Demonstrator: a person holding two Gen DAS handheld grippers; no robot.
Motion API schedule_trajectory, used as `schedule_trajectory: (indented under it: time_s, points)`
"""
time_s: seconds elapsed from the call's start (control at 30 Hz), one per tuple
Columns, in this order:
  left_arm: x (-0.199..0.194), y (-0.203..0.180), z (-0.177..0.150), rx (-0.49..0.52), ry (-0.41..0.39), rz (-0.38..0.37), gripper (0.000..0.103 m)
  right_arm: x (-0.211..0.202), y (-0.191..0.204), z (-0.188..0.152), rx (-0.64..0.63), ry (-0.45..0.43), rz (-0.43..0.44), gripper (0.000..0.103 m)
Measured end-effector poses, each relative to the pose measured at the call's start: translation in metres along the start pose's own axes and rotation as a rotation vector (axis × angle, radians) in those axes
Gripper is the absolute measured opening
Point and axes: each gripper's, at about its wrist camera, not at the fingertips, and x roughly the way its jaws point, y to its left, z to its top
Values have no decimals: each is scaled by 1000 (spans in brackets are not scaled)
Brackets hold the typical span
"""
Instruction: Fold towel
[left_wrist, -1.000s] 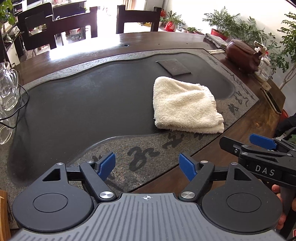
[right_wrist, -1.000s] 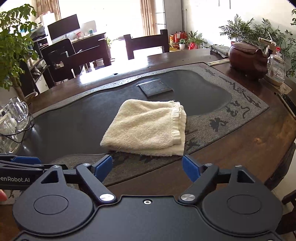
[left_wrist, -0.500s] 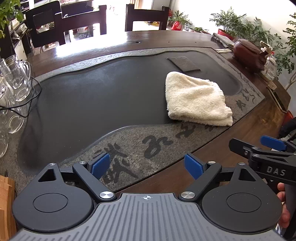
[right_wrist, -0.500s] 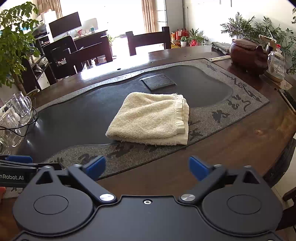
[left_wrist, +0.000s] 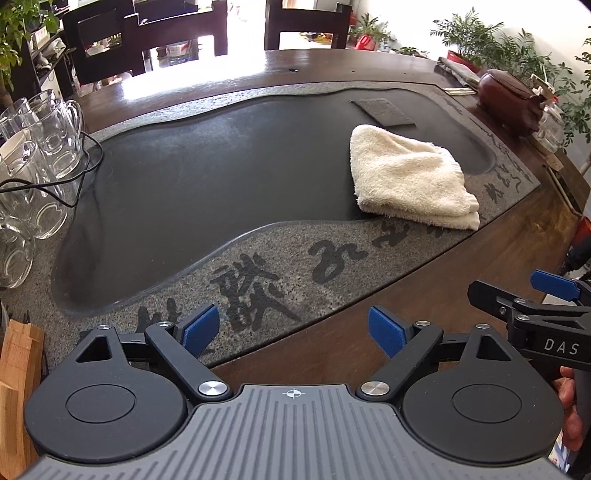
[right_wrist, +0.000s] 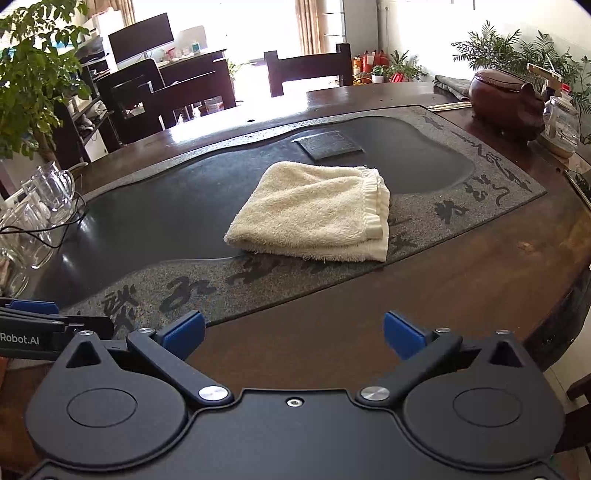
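A cream towel (left_wrist: 408, 177) lies folded into a small thick square on the dark stone tea tray (left_wrist: 207, 177); it also shows in the right wrist view (right_wrist: 317, 212). My left gripper (left_wrist: 293, 330) is open and empty, held back over the table's near edge, well short of the towel. My right gripper (right_wrist: 293, 332) is open and empty, also near the front edge, with the towel ahead of it. The right gripper shows at the right of the left wrist view (left_wrist: 535, 306).
Several glass mugs (left_wrist: 33, 155) with a black cable stand at the left. A brown clay pot (right_wrist: 506, 99) and a glass jar (right_wrist: 561, 122) stand at the far right. A small dark slab (right_wrist: 330, 144) lies behind the towel. Chairs and plants surround the wooden table (right_wrist: 461, 288).
Both grippers have drawn back from the towel toward the table's near edge, and their jaws have opened wider. The towel has not moved.
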Motion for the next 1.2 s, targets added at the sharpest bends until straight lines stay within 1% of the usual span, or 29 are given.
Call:
schedule_trajectory:
  time_s: [0.37, 0.6, 0.7, 0.8, 0.87, 0.97, 1.1, 1.2]
  points:
    - [1, 2, -5, 3, 21, 5, 89, 2, 8, -7, -27, 25, 19, 103]
    - [4, 10, -6, -19, 33, 22, 89, 4, 4, -7, -24, 30, 14, 103]
    - [5, 14, -4, -25, 28, 24, 89, 5, 2, -8, -23, 28, 16, 103]
    - [4, 20, -2, -33, 3, 40, 89, 7, -3, -7, -18, 17, 20, 103]
    - [4, 26, 1, -45, -14, 55, 89, 8, -9, -5, -24, 0, 18, 103]
    - [5, 39, 7, -65, -52, 91, 89, 11, -24, 3, -29, -33, -9, 103]
    - [13, 58, 18, -85, -91, 157, 89, 22, -57, 21, -17, -62, -54, 103]
    - [20, 68, 25, -98, -112, 192, 89, 33, -83, 37, -25, -98, -93, 103]
